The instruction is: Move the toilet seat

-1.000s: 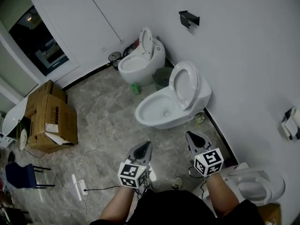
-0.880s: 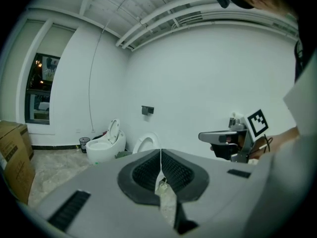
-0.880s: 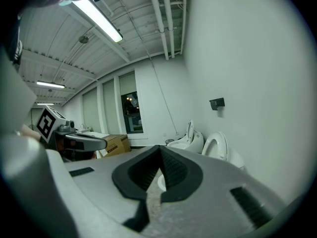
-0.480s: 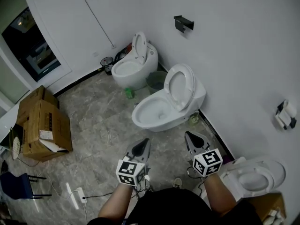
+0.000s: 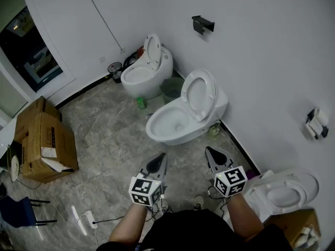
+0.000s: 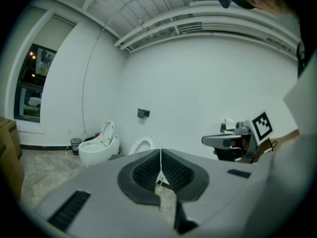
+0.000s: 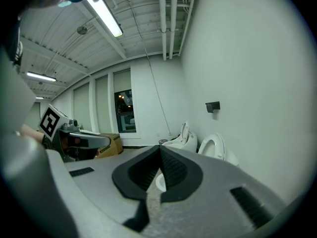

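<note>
From above, my left gripper [image 5: 158, 163] and right gripper [image 5: 213, 157], both closed and empty, hang well short of the raised toilet seat [image 5: 198, 94]. Each gripper view shows my pads pressed together. If I reach in closed, I judge I'd knock the seat so it slams down.

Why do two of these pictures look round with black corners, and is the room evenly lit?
Left gripper view: a wide-angle lens gives the round frame and black corners and bows straight lines; the left gripper fills the lower half. Right gripper view: same round frame, with the ceiling light as the brightest spot. Head view: much less bending, soft even light, only the window dark.
</note>
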`<state>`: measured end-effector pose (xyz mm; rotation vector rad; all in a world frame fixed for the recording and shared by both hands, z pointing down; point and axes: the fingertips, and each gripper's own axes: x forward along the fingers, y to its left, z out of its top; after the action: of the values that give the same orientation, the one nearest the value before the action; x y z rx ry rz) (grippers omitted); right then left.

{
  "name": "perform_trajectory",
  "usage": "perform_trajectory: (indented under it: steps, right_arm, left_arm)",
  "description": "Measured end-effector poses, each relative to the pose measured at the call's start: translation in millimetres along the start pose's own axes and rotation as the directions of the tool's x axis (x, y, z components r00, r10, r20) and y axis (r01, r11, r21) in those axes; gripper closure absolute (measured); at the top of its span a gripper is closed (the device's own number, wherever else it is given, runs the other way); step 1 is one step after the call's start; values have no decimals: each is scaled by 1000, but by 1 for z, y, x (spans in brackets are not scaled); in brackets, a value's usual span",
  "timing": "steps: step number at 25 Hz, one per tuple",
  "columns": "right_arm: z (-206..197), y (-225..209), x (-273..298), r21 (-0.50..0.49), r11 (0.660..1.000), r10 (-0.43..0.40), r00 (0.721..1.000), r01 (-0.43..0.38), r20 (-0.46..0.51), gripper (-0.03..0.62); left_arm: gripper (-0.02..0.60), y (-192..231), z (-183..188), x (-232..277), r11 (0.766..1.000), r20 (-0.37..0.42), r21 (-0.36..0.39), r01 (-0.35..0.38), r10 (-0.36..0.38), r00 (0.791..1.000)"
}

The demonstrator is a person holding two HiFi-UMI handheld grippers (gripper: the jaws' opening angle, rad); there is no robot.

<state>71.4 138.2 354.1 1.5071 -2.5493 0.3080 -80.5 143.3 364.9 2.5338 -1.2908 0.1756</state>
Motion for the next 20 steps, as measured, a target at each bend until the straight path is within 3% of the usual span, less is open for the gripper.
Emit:
perform_trajectory:
  steps: [20]
  right_arm:
    - [0,-6,5,4,1000,1,1000,-1,2,589]
  left_arm:
    - [574,4,4,8,1000,17,22,-6,6,1000]
